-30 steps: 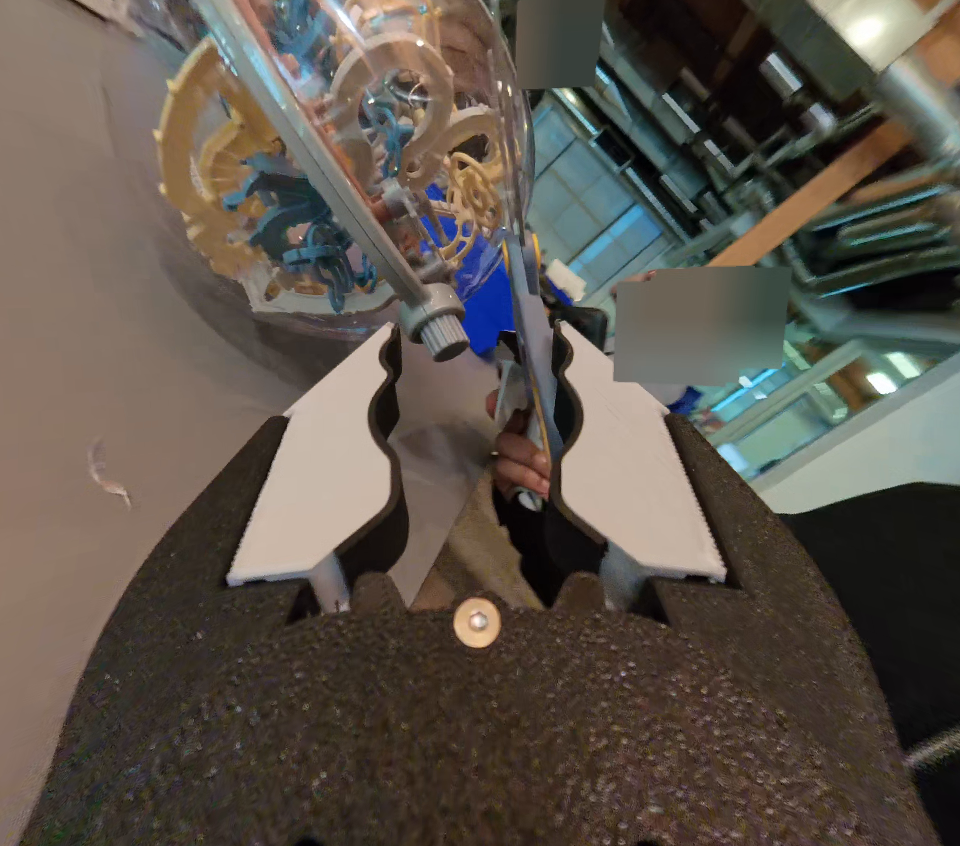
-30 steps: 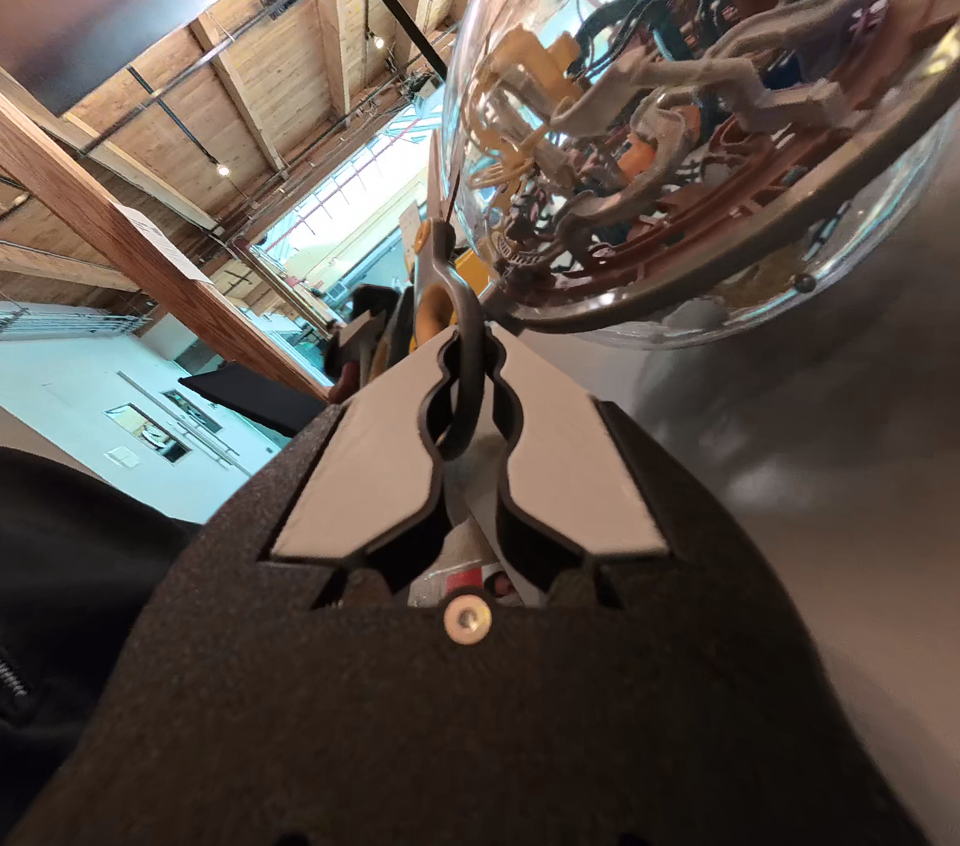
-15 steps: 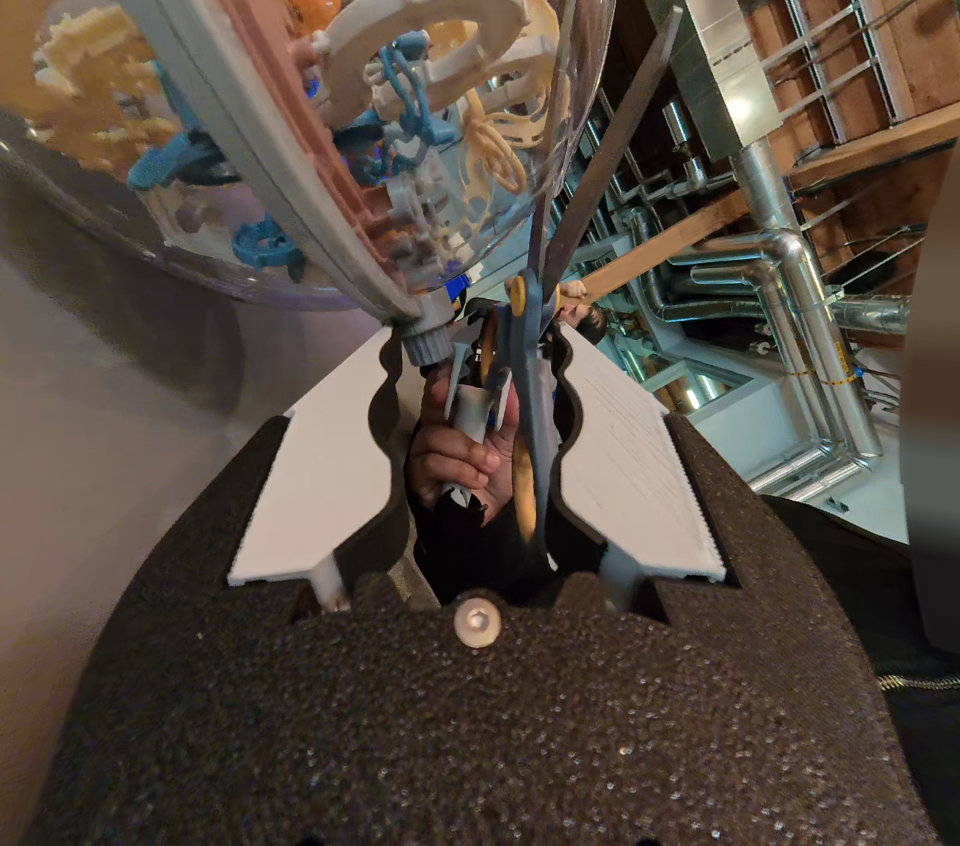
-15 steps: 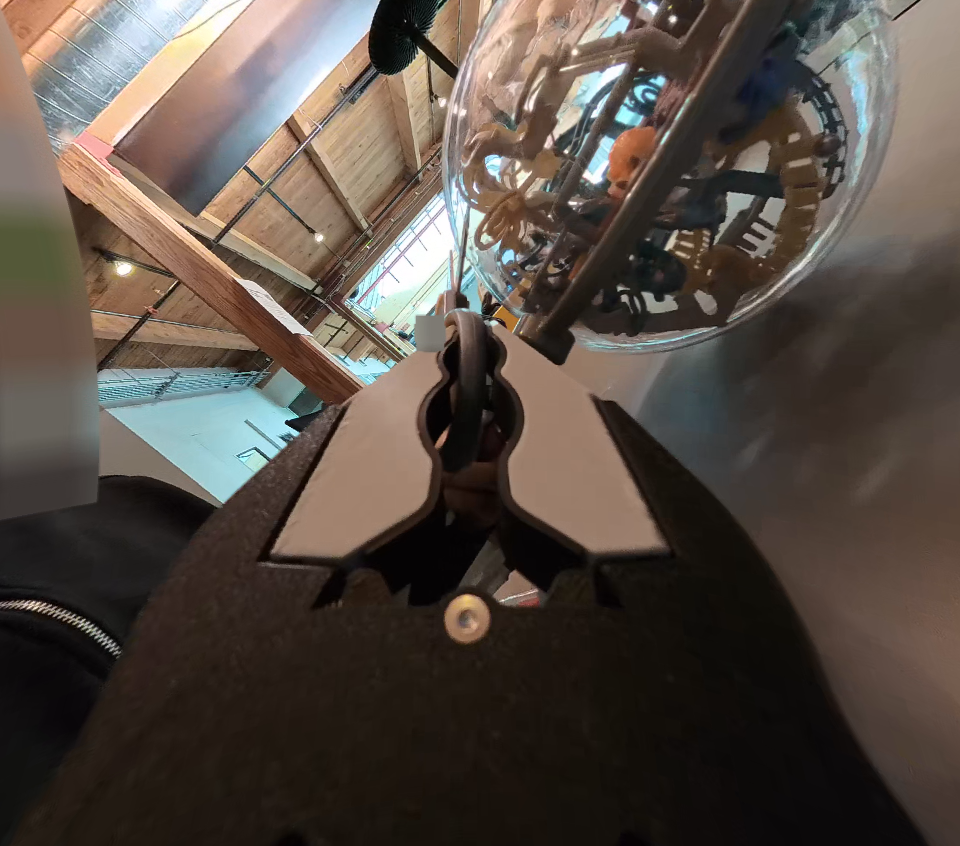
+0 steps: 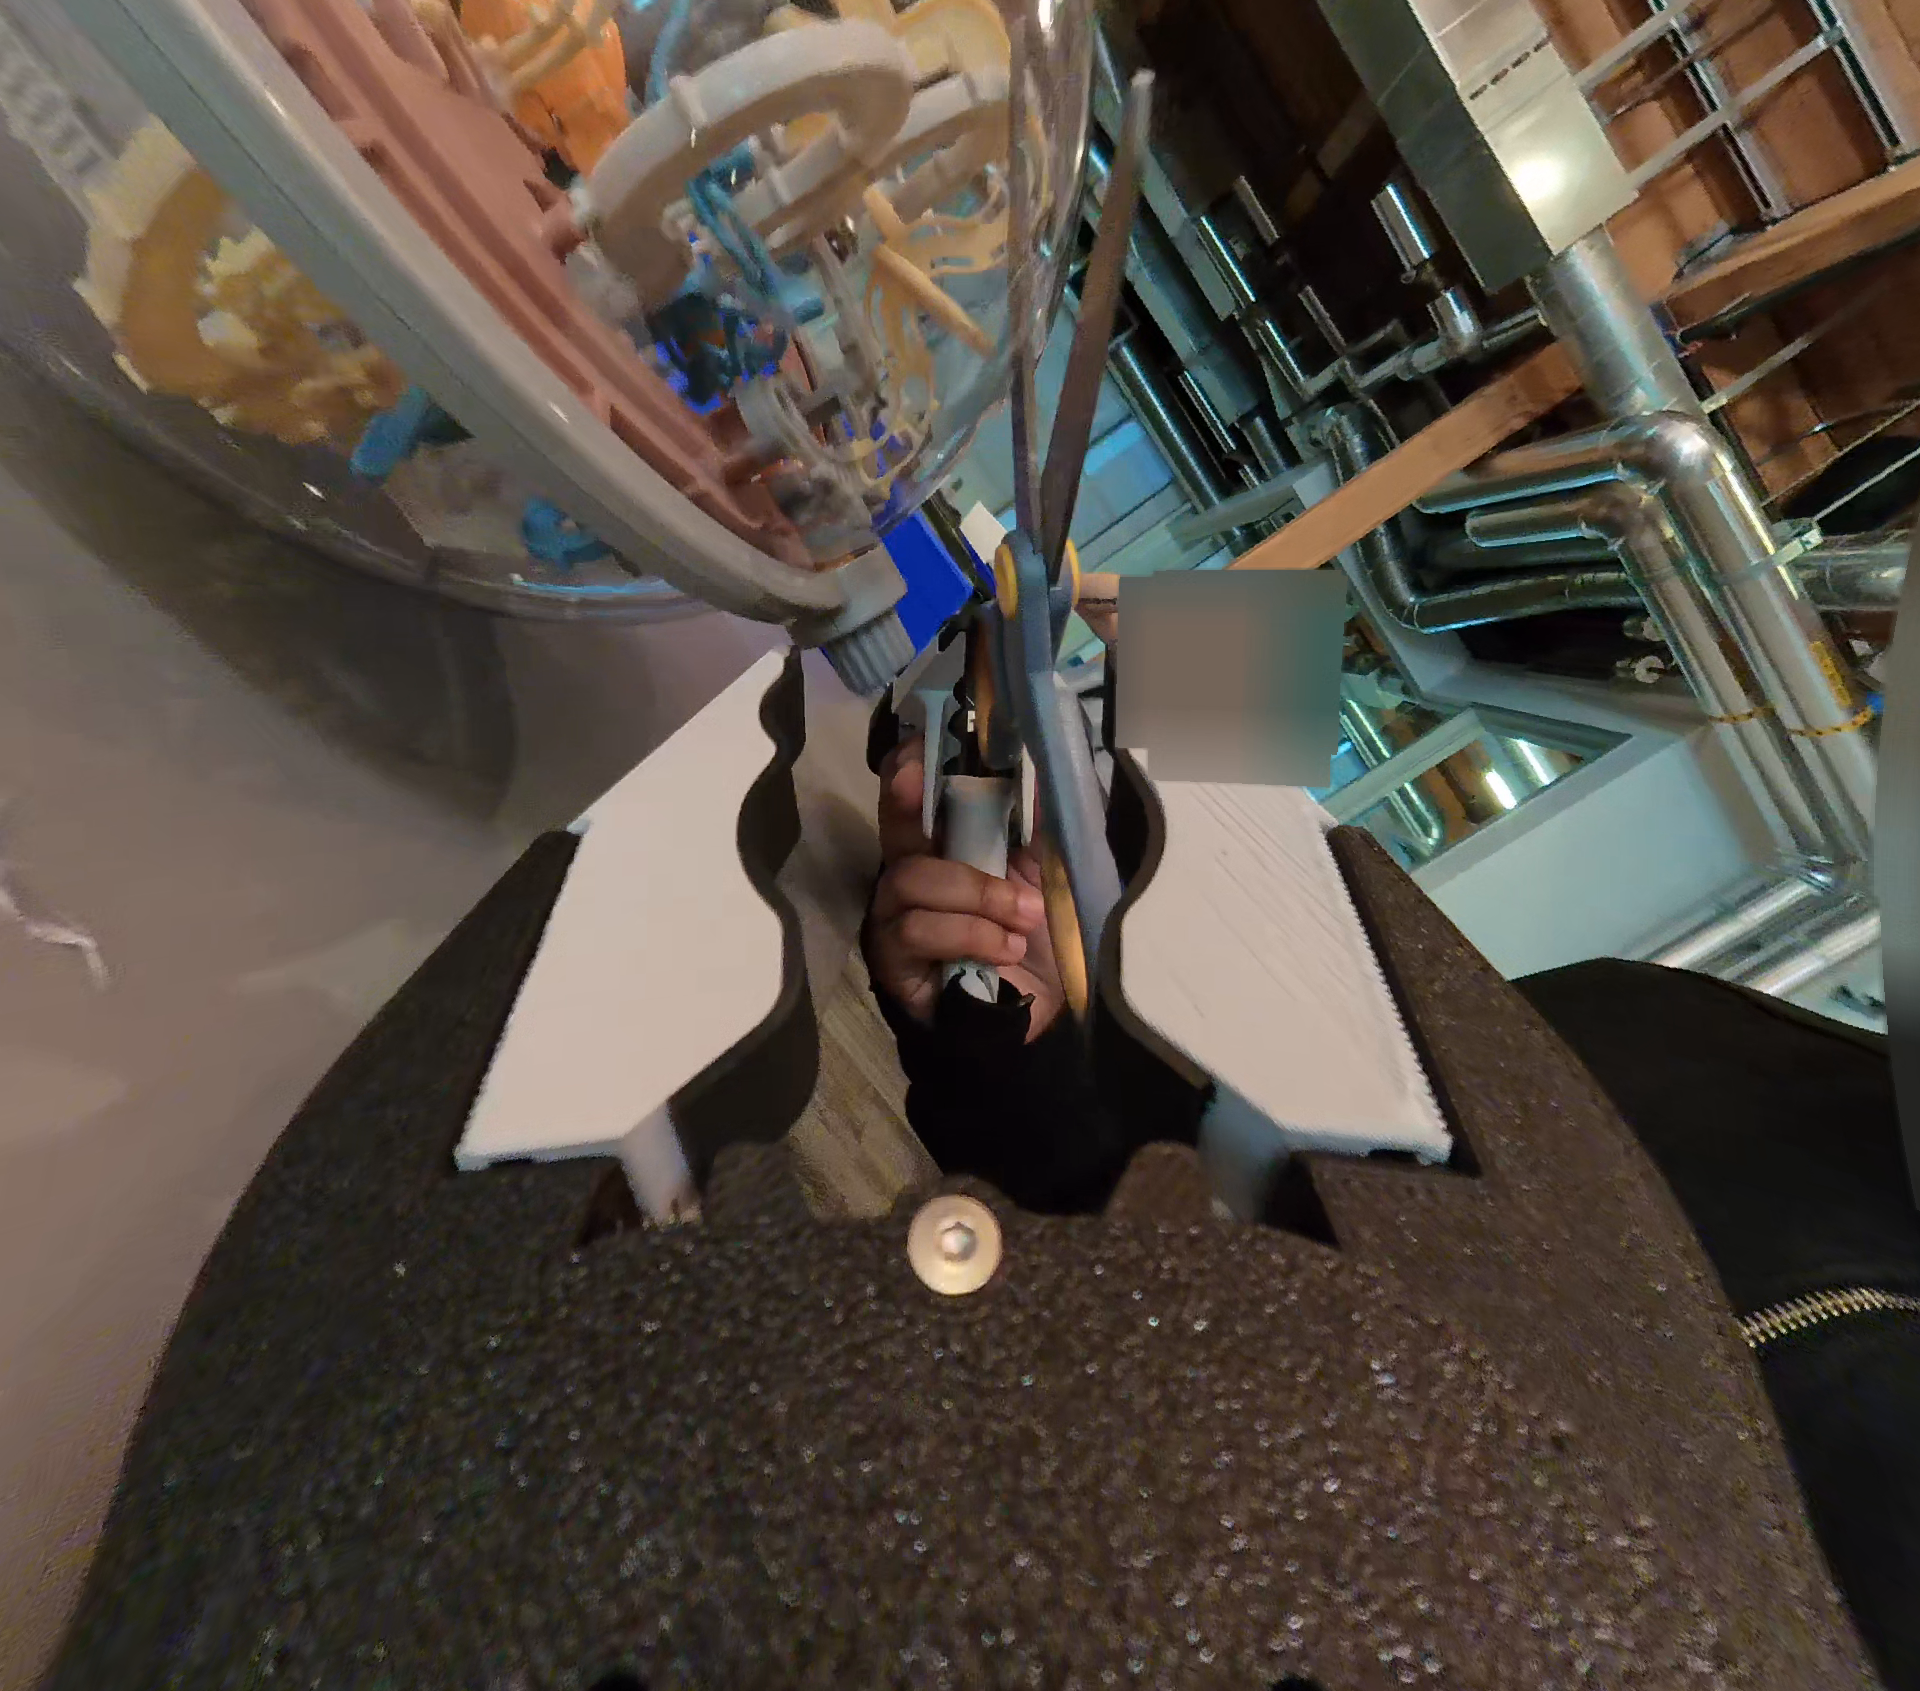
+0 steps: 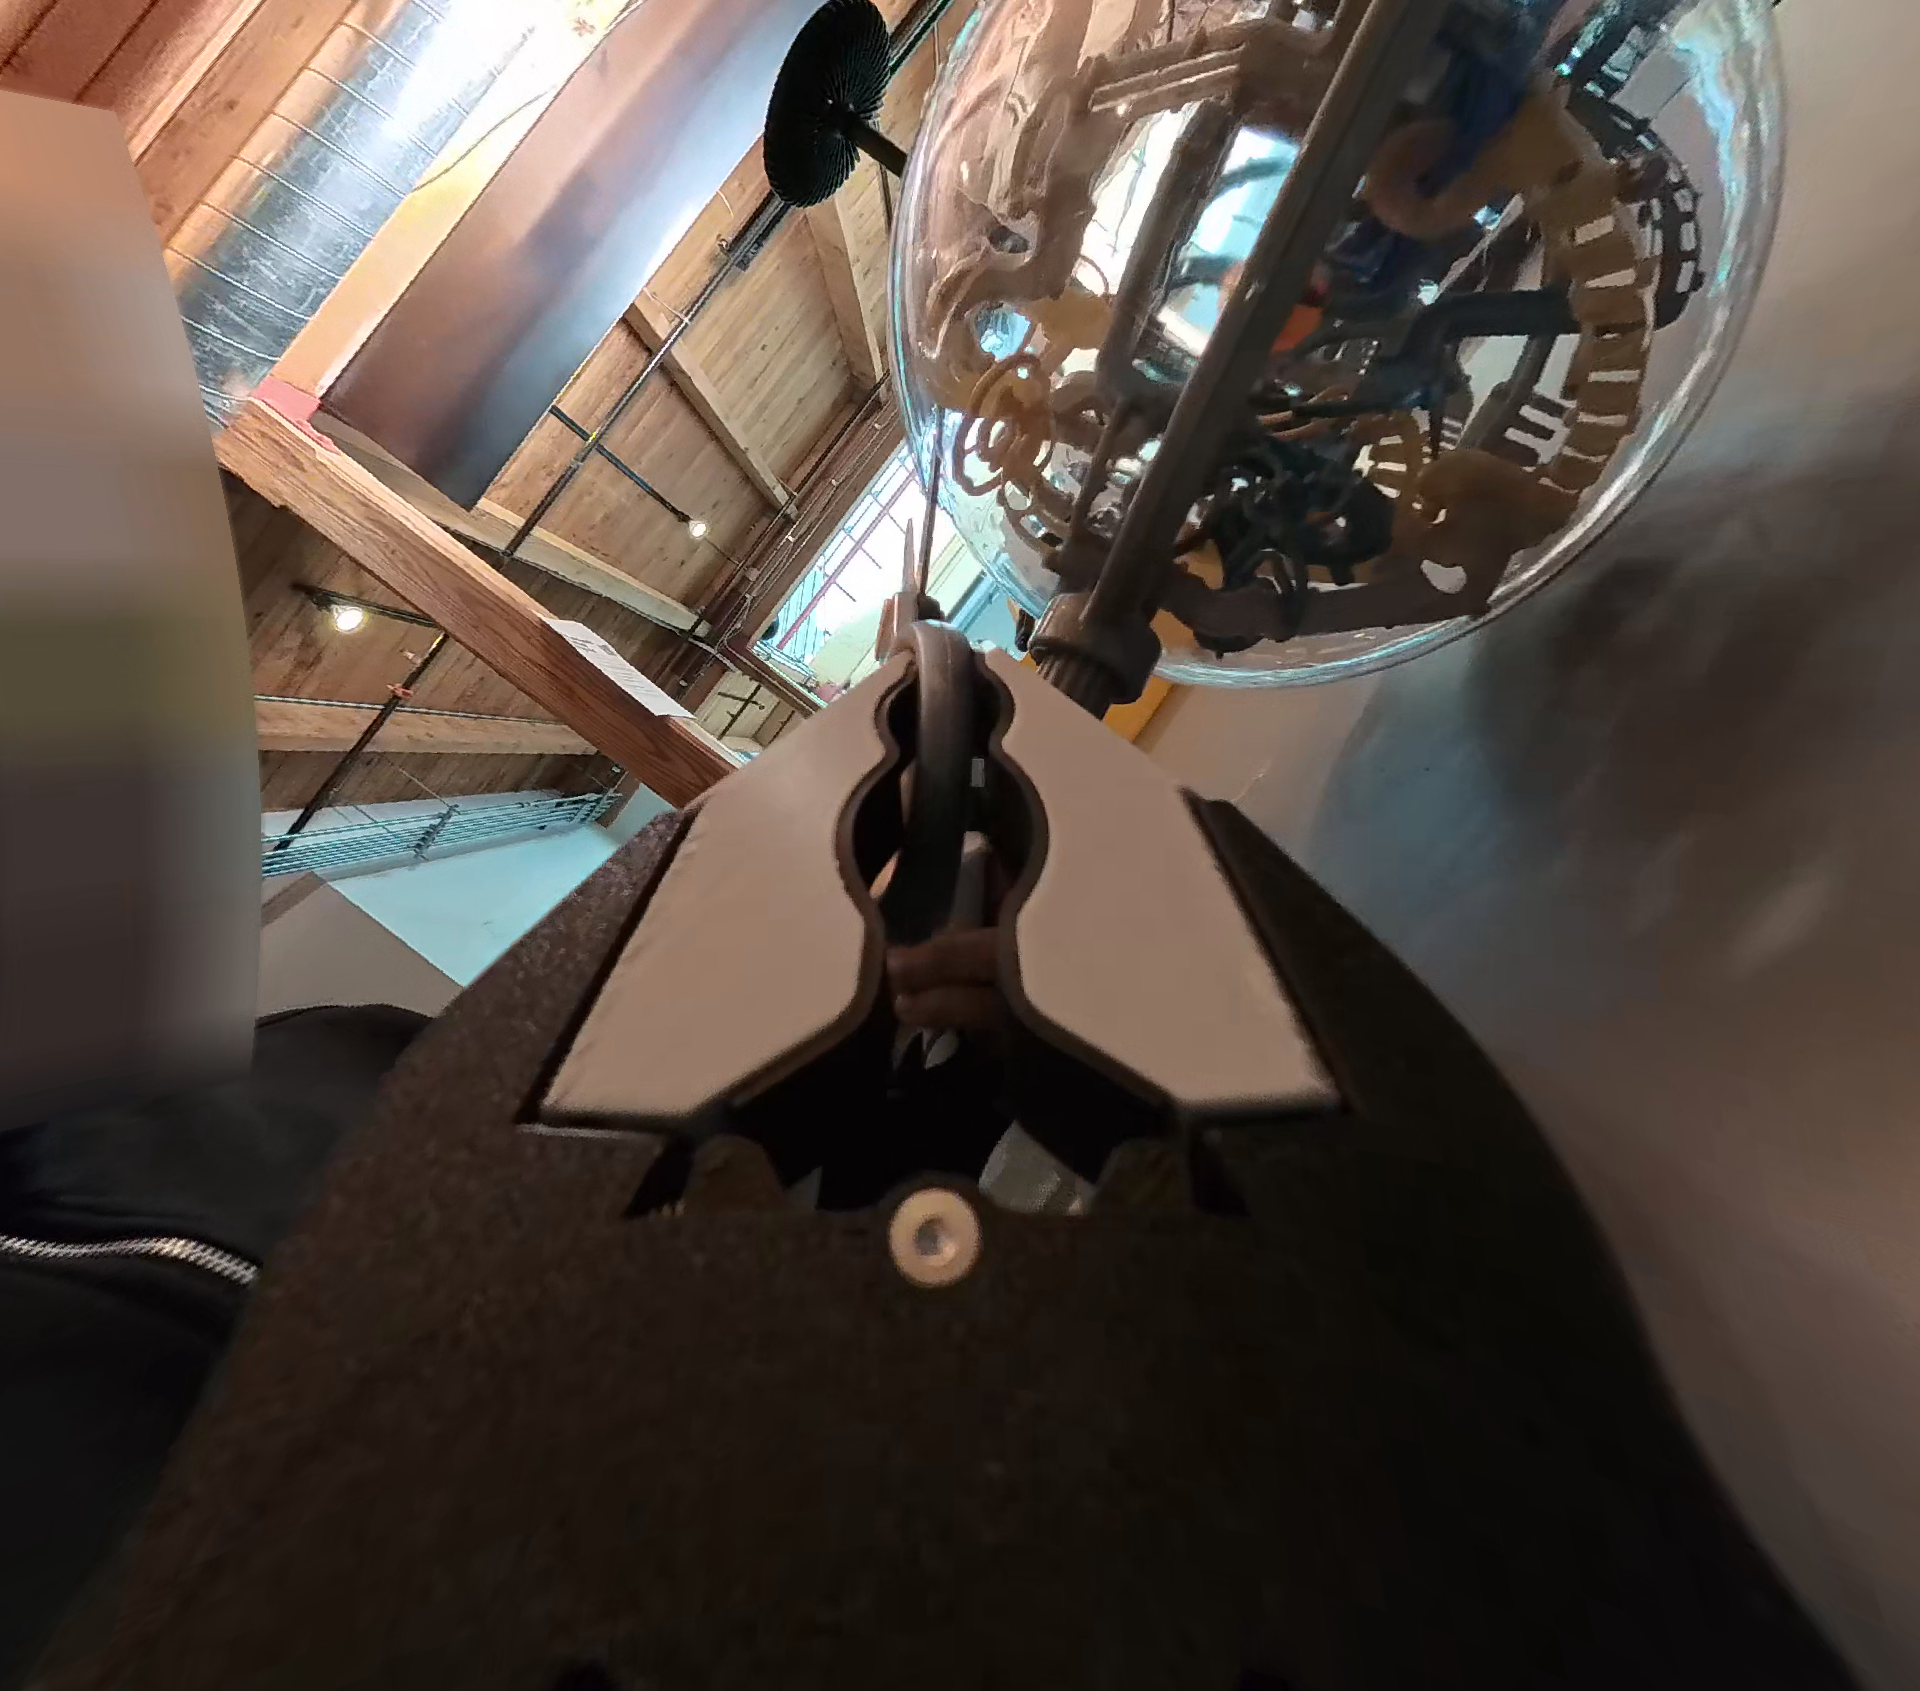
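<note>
Resting on a grey surface [image 5: 260, 862], a clear plastic sphere [image 5: 540, 187] serves as landmark; it encloses a maze of cream, blue, brown and orange tracks, with a grey equatorial band ending in a ribbed grey knob [image 5: 868, 639].

Item: left tongs [image 5: 951, 768]. Parted wide, gripping nothing outright. The knob sits just above the gap between the tips; a scissor handle lies against the inner edge of one white finger [image 5: 1226, 945] (whether it presses there cannot be told).

Item: scissors [image 5: 1049, 654], grey handles with yellow trim, blades slightly parted and pointing up beside the sphere's clear wall.

Item: right tongs [image 6: 940, 675]. Nearly closed, clamped on a dark loop of the scissors' handle [image 6: 935, 789], just beside the sphere's knob [image 6: 1091, 654]. The sphere [image 6: 1340, 228] stands above and beyond the tips.

Item: a person's hand [image 5: 951, 924], seen through the left gap below the sphere, wrapped round a grey grip.

Item: black round fixture [image 6: 826, 98] on a rod, overhead beside the sphere, against wooden beams.
</note>
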`<state>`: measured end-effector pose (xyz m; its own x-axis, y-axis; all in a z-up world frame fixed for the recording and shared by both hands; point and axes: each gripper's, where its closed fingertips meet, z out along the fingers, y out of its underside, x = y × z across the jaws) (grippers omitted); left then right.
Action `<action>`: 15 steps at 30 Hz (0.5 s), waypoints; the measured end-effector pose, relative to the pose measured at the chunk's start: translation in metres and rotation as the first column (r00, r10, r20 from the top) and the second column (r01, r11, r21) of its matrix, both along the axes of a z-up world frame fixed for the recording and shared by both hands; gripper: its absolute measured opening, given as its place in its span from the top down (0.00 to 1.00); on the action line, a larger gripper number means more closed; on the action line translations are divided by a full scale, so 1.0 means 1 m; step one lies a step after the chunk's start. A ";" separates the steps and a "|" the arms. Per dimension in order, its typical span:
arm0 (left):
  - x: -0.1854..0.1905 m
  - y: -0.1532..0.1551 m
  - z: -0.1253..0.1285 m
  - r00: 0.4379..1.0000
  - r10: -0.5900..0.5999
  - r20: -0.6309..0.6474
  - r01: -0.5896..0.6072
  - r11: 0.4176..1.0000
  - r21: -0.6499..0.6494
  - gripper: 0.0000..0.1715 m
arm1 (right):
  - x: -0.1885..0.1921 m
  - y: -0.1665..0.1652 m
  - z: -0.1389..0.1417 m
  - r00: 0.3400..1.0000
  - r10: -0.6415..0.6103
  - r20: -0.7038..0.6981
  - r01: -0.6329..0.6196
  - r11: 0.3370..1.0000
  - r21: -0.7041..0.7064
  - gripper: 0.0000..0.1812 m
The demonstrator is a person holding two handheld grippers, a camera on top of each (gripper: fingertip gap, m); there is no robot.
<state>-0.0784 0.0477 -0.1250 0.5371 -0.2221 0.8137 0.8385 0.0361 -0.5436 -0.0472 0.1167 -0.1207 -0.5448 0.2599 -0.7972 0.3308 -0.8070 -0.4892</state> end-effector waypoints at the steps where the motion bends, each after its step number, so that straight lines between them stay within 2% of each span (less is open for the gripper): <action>1: -0.005 -0.005 0.003 1.000 0.022 -0.017 -0.022 1.000 0.003 0.68 | 0.000 0.000 0.000 1.000 0.003 0.001 -0.003 1.000 -0.004 0.97; 5: -0.053 -0.038 0.029 0.969 0.207 -0.137 -0.205 0.978 0.033 0.68 | 0.000 0.001 0.000 1.000 0.016 0.002 -0.016 1.000 -0.014 0.97; 7: -0.083 -0.053 0.049 0.932 0.301 -0.199 -0.294 0.953 0.067 0.68 | 0.000 0.001 0.000 1.000 0.022 0.002 -0.022 1.000 -0.020 0.97; 9: -0.110 -0.055 0.057 0.888 0.357 -0.291 -0.359 0.932 0.049 0.68 | 0.000 0.001 0.000 1.000 0.026 0.002 -0.026 0.999 -0.032 0.97; 11: -0.124 -0.042 0.051 0.868 0.318 -0.381 -0.352 0.936 -0.019 0.68 | -0.001 0.002 0.001 1.000 0.028 0.003 -0.028 0.999 -0.046 0.97; 13: -0.121 -0.024 0.037 0.894 0.229 -0.386 -0.287 0.953 -0.100 0.68 | -0.001 0.004 0.002 1.000 0.026 0.004 -0.026 0.998 -0.061 0.97; 15: -0.110 -0.010 0.031 0.905 0.203 -0.374 -0.254 0.963 -0.093 0.68 | -0.002 0.004 0.002 1.000 0.027 0.010 -0.026 0.996 -0.085 0.97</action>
<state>-0.1883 0.0380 -0.0944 0.8201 0.0410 0.5707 0.5642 0.1074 -0.8186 -0.0491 0.1206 -0.1189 -0.5417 0.1765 -0.8218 0.3576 -0.8365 -0.4153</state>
